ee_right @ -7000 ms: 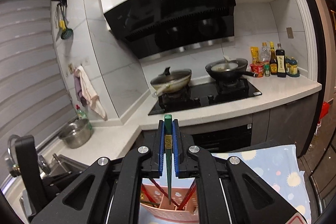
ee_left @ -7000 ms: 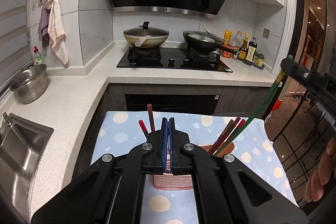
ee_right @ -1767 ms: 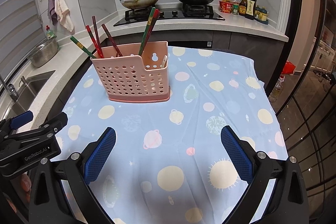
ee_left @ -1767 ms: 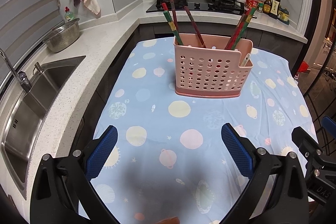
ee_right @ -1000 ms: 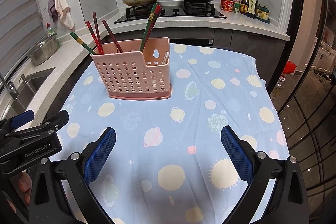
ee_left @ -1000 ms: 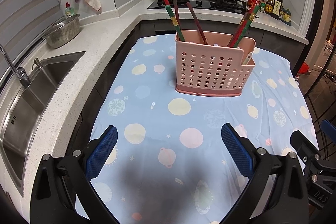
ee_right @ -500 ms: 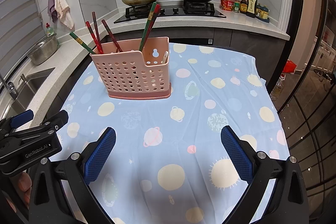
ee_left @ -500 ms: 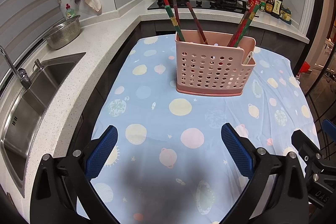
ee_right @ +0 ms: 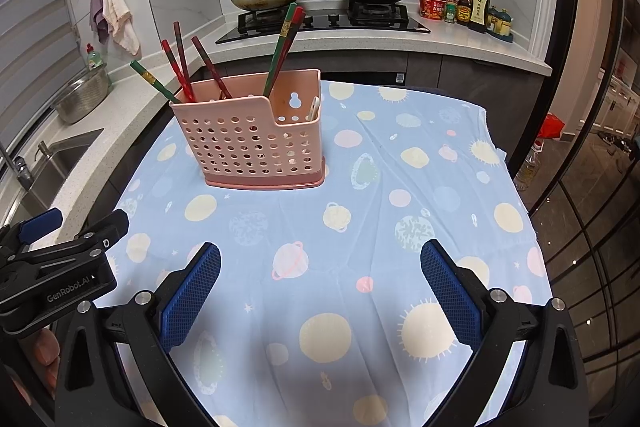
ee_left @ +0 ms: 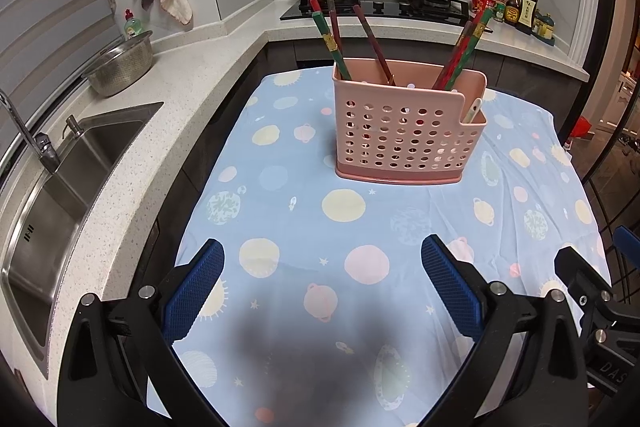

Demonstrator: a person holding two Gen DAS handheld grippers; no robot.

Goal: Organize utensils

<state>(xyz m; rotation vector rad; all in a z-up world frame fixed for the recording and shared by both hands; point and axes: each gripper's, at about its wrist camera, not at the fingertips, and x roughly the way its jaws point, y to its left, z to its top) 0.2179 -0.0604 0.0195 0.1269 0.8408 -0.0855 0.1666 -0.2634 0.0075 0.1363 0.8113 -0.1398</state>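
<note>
Chopsticks [ee_left: 370, 39] stand in the pink basket [ee_left: 404, 135], tablecloth [ee_left: 304, 227] apparently bare, task seemingly complete; left gripper [ee_left: 322, 281] and right gripper [ee_right: 320, 283] gape empty.

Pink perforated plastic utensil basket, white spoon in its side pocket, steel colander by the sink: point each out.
Pink perforated plastic utensil basket [ee_left: 400, 135], left wrist view, front wall.
White spoon [ee_left: 473, 109], left wrist view, handle tip.
Steel colander [ee_left: 120, 69], left wrist view, outer side.

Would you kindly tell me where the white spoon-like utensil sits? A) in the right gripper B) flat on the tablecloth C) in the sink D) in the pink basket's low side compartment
D: the white utensil stands in the lower-walled end pocket of the pink perforated plastic basket.
</note>
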